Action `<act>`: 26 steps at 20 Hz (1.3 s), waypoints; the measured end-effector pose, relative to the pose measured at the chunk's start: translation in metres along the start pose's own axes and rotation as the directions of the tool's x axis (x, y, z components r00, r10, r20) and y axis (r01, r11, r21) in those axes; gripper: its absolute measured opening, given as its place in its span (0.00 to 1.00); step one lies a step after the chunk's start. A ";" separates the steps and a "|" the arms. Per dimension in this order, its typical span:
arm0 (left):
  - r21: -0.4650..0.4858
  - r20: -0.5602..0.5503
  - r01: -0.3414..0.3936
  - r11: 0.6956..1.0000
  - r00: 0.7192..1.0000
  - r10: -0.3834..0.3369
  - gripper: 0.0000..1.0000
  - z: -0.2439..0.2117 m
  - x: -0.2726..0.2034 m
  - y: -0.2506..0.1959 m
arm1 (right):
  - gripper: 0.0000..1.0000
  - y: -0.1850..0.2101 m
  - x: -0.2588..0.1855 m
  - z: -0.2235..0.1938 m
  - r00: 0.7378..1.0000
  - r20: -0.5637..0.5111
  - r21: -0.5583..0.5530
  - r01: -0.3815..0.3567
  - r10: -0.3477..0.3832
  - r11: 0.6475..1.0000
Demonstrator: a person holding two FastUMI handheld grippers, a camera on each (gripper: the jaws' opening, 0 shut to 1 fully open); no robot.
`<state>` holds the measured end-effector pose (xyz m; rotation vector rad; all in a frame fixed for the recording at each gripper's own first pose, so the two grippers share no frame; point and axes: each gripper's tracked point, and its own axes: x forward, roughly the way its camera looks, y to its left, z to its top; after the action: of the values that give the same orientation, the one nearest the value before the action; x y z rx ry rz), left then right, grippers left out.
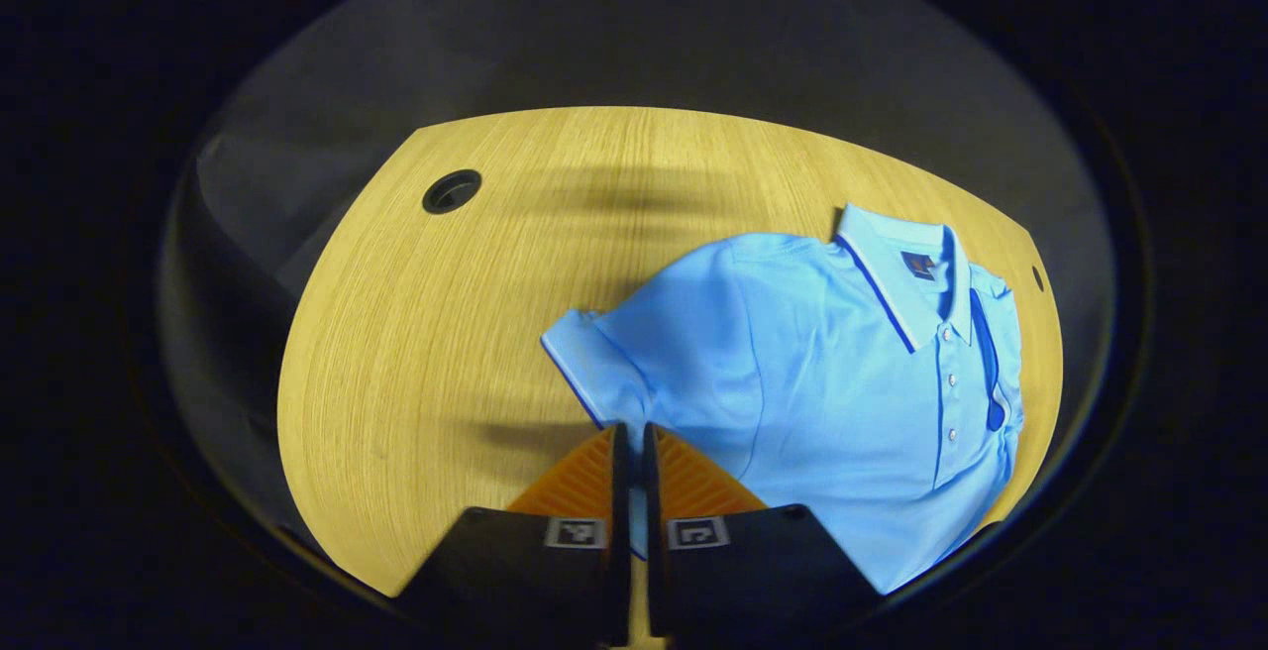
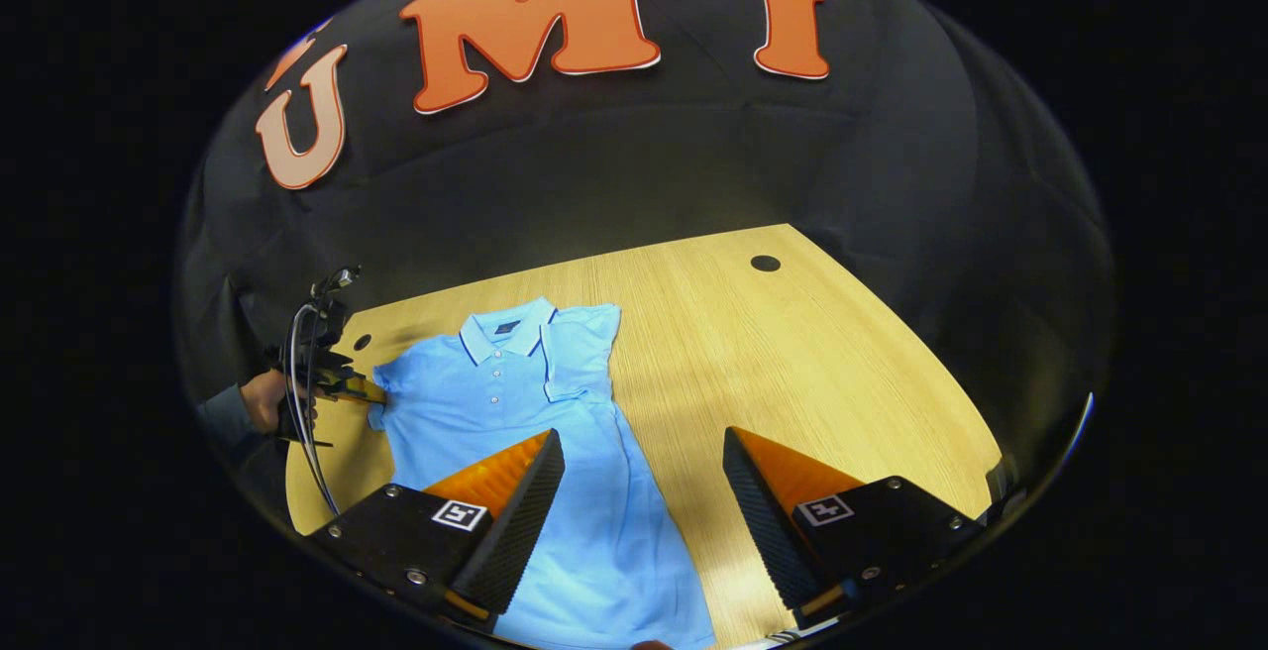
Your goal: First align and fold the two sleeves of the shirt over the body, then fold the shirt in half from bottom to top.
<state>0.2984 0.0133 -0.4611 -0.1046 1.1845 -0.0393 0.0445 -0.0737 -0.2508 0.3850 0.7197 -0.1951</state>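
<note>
A staged recording booth, not a lived-in home: black cloth wall (image 2: 634, 164) hangs across the upper half of the right gripper view, close behind a pale wood-grain tabletop (image 2: 792, 353). The tabletop has office-desk cable holes (image 1: 452, 191), one at upper left of the left gripper view.
</note>
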 end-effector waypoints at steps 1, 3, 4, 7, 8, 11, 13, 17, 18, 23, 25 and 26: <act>0.011 0.028 0.020 1.000 0.999 -0.020 0.08 0.007 -0.006 -0.007 | 0.98 -0.001 -0.002 -0.001 1.000 0.002 0.003 -0.001 0.001 1.000; 0.065 0.103 0.053 0.996 0.993 -0.059 0.08 0.026 -0.024 -0.026 | 0.98 -0.004 -0.004 -0.005 1.000 0.000 0.008 0.003 -0.003 1.000; 0.091 0.120 0.060 0.994 0.990 -0.071 0.08 0.032 -0.030 -0.033 | 0.98 -0.007 -0.005 -0.006 1.000 -0.002 0.004 0.007 -0.007 1.000; 0.190 0.161 0.089 0.978 0.980 -0.121 0.08 0.046 -0.049 -0.066 | 0.97 -0.008 -0.008 -0.013 1.000 -0.018 0.007 0.015 -0.015 1.000; 0.224 0.163 0.107 0.969 0.976 -0.145 0.08 0.048 -0.051 -0.082 | 0.98 -0.009 -0.010 -0.016 1.000 -0.017 0.010 0.016 -0.015 1.000; 0.288 0.157 0.145 0.947 0.968 -0.196 0.08 0.049 -0.054 -0.116 | 0.98 -0.012 -0.015 -0.028 0.999 -0.037 0.027 0.032 -0.031 0.999; 0.322 0.136 0.227 0.919 0.950 -0.282 0.10 0.043 -0.057 -0.150 | 0.98 -0.014 -0.023 -0.034 0.998 -0.043 0.042 0.039 -0.037 0.998; 0.356 0.095 0.393 0.848 0.887 -0.451 0.30 0.024 -0.080 -0.199 | 0.98 -0.018 -0.034 -0.046 0.997 -0.056 0.047 0.054 -0.052 0.997; 0.367 0.103 0.394 0.843 0.883 -0.458 0.36 0.021 -0.085 -0.199 | 0.98 -0.018 -0.037 -0.048 0.997 -0.058 0.044 0.048 -0.046 0.998; 0.357 0.179 0.308 0.882 0.904 -0.388 0.87 -0.020 -0.135 -0.158 | 0.98 -0.023 -0.039 -0.077 0.993 -0.119 0.010 -0.018 0.019 1.000; 0.312 0.205 0.289 0.905 0.909 -0.361 1.00 -0.041 -0.156 -0.144 | 0.98 -0.024 -0.045 -0.088 0.990 -0.135 -0.012 -0.048 0.046 0.999; 0.277 0.211 0.273 0.921 0.918 -0.335 0.99 -0.064 -0.171 -0.130 | 0.98 -0.023 -0.050 -0.098 0.985 -0.158 -0.018 -0.074 0.070 0.997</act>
<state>0.1773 -0.1057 -0.3136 -0.0760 0.8879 -0.4359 -0.0581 -0.0523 -0.2909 0.4059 0.8609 -0.0883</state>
